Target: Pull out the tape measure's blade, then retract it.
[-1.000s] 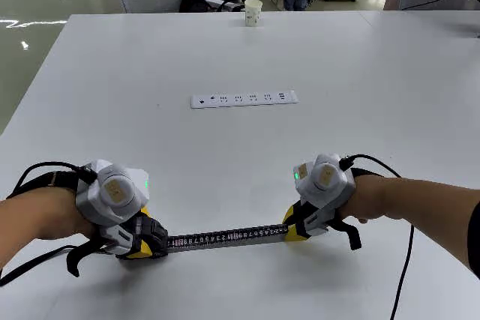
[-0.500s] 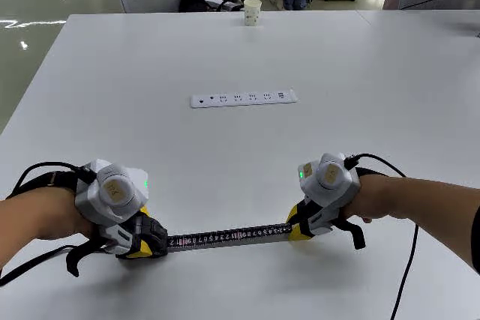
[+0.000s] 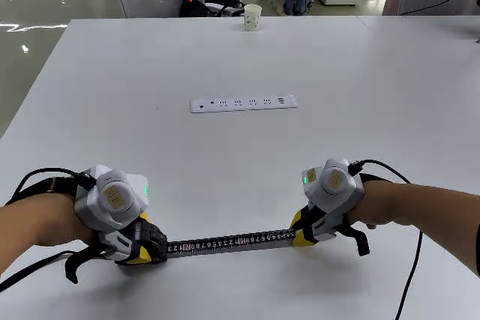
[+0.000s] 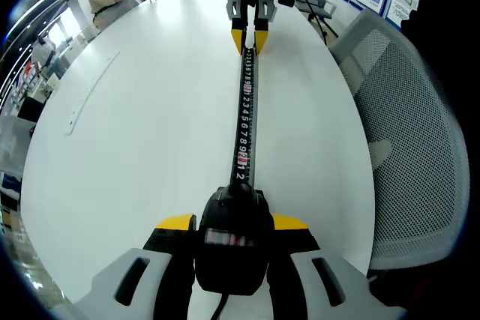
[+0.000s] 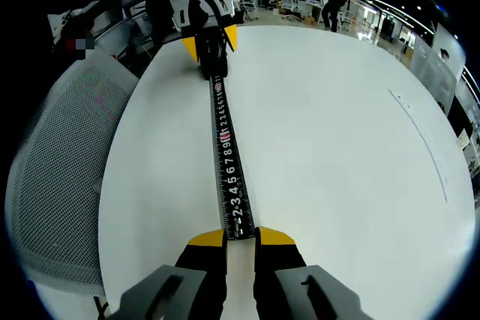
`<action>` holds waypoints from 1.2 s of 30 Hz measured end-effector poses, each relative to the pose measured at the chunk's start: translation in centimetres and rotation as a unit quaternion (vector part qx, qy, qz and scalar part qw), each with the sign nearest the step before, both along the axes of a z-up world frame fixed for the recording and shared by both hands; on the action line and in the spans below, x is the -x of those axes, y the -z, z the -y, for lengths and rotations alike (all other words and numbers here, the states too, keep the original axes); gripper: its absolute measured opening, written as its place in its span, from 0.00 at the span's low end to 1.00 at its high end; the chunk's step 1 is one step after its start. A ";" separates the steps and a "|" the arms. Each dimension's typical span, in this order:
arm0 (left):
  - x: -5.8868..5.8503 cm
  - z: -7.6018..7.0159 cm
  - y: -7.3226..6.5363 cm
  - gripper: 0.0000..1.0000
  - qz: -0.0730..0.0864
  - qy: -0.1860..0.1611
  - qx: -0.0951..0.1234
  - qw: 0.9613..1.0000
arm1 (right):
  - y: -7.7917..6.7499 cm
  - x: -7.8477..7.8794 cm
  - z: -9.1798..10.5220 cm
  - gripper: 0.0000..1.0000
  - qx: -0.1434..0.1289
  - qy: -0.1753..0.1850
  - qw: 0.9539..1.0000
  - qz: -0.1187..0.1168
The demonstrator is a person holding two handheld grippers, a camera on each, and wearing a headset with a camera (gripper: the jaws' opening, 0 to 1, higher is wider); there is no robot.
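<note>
The tape measure's black case sits between the yellow-tipped jaws of my left gripper, which is shut on it near the table's front left. Its dark blade with white numbers runs flat over the white table to my right gripper, which is shut on the blade's end. In the right gripper view the blade starts between my jaws and reaches the case held by the left gripper. In the left gripper view the blade stretches to the right gripper.
A white power strip lies at the table's middle and a paper cup stands at the far edge. A grey mesh chair stands at the table's near side. People stand beyond the far edge.
My right gripper has moved a little to the right with the blade's end, so slightly more blade is out. The left gripper keeps its hold on the case.
</note>
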State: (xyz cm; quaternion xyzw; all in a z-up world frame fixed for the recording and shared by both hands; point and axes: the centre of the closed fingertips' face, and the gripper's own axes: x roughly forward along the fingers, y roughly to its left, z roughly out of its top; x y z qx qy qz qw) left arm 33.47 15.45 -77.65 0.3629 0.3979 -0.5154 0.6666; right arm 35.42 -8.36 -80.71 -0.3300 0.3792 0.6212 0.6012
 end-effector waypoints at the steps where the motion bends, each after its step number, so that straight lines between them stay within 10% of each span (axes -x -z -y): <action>1: 0.0 0.0 0.0 0.31 0.000 0.000 0.000 1.000 | 0.0 0.0 0.0 0.09 0.000 -0.001 1.000 0.001; 23: 0.0 0.1 -0.3 0.32 -0.002 -0.013 0.028 1.000 | -0.1 0.1 -0.1 0.11 0.015 -0.006 1.000 0.001; 36: 0.1 0.2 -0.3 0.32 0.003 0.005 0.006 1.000 | 0.0 0.2 -0.1 0.12 0.040 -0.031 0.999 0.013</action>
